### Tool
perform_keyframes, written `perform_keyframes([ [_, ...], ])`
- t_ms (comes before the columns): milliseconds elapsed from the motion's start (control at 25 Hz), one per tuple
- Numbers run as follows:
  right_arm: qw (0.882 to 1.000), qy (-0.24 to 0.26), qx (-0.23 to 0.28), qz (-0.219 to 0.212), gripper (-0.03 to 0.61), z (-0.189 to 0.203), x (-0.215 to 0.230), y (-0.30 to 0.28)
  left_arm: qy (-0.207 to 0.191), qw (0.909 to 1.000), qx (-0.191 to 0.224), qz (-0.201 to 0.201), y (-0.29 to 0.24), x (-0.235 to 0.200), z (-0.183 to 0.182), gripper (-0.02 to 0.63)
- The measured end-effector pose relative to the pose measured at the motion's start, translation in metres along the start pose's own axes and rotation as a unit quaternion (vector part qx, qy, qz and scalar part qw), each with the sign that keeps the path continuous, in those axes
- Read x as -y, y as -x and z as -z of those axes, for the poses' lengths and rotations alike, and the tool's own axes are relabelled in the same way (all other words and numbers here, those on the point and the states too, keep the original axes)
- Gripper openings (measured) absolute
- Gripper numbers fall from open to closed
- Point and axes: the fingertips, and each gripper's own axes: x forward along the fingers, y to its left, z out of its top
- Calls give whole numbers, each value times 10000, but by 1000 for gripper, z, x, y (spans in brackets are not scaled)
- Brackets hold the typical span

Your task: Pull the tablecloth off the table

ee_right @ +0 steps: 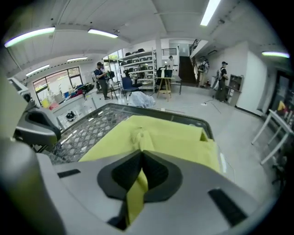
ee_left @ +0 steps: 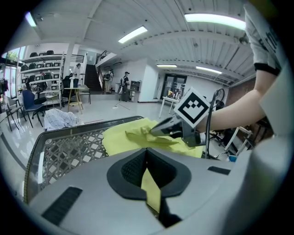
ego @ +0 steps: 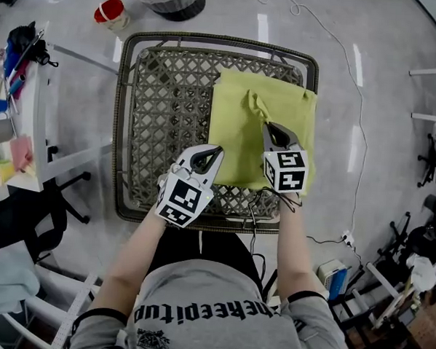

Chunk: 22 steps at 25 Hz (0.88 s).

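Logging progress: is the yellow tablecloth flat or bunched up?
Bunched: the tablecloth covers only part of the table, puckered where the right gripper pinches it; left gripper pinches its edge.

- The left gripper (ego: 216, 151) has a pale grey shell, dark ribbed pads and, behind its jaws, a white cube (ego: 182, 199) with black square markers.
- The right gripper (ego: 268, 126) looks the same, with a black cable (ee_left: 209, 125) at its rear.
- The person wears a grey T-shirt (ego: 210, 319) with black lettering and black-edged short sleeves (ego: 299, 295).

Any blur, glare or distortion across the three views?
Head view: sharp, evenly lit, light streaks reflecting off the floor. Left gripper view: strong fisheye, dark corners, ceiling light blown out. Right gripper view: same fisheye and dark corners; tablecloth slightly soft.
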Motion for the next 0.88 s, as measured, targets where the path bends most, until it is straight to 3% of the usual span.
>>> perform_keyframes([
  [280,9958,-114,170,896,17,-21,80,16,-21,10000,-10,73,-4,6,-3,15],
  [760,9871,-334,580,1452,40,-29,95,31,-93,9999,9,88,-2,9,-6,15],
  [880,9879,-456,732,1290,33,-32,92,43,-131,9999,58,94,-1,11,-10,15],
])
